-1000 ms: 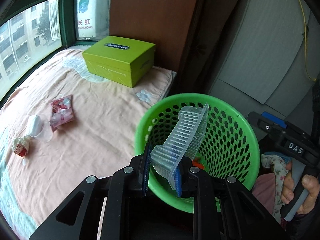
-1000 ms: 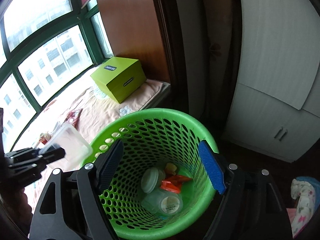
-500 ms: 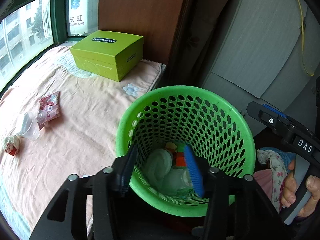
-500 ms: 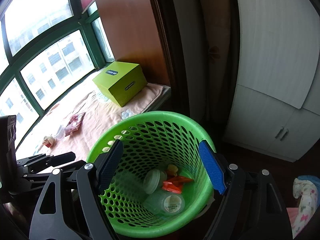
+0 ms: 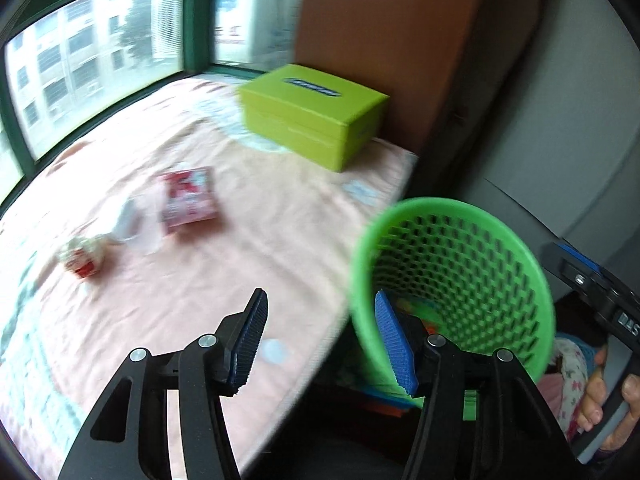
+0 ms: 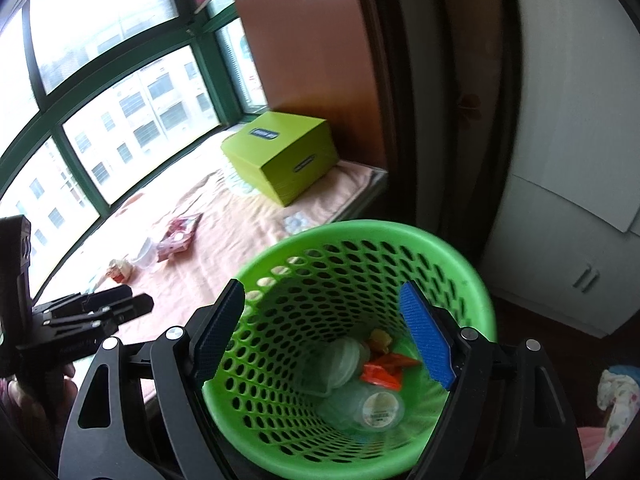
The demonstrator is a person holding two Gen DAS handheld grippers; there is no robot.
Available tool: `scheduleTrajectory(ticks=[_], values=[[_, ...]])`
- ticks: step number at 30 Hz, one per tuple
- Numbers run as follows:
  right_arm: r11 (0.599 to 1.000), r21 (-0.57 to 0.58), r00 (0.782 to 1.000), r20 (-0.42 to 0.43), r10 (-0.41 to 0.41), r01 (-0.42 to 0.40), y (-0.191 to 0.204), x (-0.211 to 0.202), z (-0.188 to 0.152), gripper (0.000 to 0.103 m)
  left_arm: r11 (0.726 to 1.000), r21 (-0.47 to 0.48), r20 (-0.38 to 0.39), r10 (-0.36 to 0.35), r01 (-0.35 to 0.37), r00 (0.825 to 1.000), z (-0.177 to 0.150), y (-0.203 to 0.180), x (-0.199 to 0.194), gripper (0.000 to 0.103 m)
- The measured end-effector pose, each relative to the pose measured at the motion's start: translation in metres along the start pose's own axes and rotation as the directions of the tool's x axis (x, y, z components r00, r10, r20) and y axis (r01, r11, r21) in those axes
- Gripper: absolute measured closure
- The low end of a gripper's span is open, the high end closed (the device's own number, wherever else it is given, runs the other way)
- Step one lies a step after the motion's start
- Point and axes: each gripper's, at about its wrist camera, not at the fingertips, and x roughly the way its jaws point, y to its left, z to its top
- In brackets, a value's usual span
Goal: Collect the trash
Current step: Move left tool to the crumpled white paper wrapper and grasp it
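My left gripper (image 5: 319, 294) hangs over the edge of the peach bedspread (image 5: 248, 248), its jaws opening with nothing between them. On the spread lie a red snack wrapper (image 5: 188, 196), a clear plastic cup (image 5: 136, 224) and a crumpled red-and-white wrapper (image 5: 82, 258). The green mesh basket (image 5: 440, 204) stands to the right of the bed. My right gripper (image 6: 321, 286) hovers over that basket (image 6: 360, 226), jaws wide and still opening, gripping nothing. Clear plastic containers (image 6: 376, 400) and an orange wrapper (image 6: 384, 372) lie at the bottom.
A lime-green box (image 5: 312, 112) sits at the bed's far corner by a brown wooden panel. Windows line the far side of the bed. White cabinets (image 6: 560, 240) stand to the right. Patterned cloth (image 6: 616, 400) lies on the floor beside the basket.
The left gripper let the clear ribbed plastic tray drop into the basket, opened, and swung left over the bed. The right gripper stays over the basket.
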Motion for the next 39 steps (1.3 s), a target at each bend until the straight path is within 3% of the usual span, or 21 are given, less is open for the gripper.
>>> scheduleTrajectory(ticks=[7, 14, 19, 26, 39], values=[[0.998, -0.047, 0.999, -0.023, 0.044, -0.045, 0.032, 0.016, 0.006, 0.023, 0.986, -0.118, 0.008, 0.123, -0.121, 0.992, 0.004, 0.069, -0.003, 0.049], [0.993, -0.081, 0.995, -0.049, 0.084, -0.088, 0.062, 0.034, 0.012, 0.023, 0.939, -0.230, -0.008, 0.260, -0.255, 0.966, 0.008, 0.145, -0.001, 0.044], [0.987, -0.110, 0.992, -0.070, 0.110, -0.117, 0.084, 0.048, 0.016, 0.023, 0.911, -0.275, -0.041, 0.309, -0.308, 0.950, 0.010, 0.188, 0.008, 0.041], [0.977, -0.148, 0.985, -0.101, 0.141, -0.155, 0.118, 0.066, 0.021, 0.023, 0.897, -0.280, -0.081, 0.334, -0.343, 0.939, 0.013, 0.225, 0.031, 0.034], [0.951, -0.211, 0.968, -0.157, 0.195, -0.226, 0.172, 0.103, 0.030, 0.023, 0.908, -0.286, -0.116, 0.284, -0.306, 0.952, 0.018, 0.255, 0.067, 0.034]])
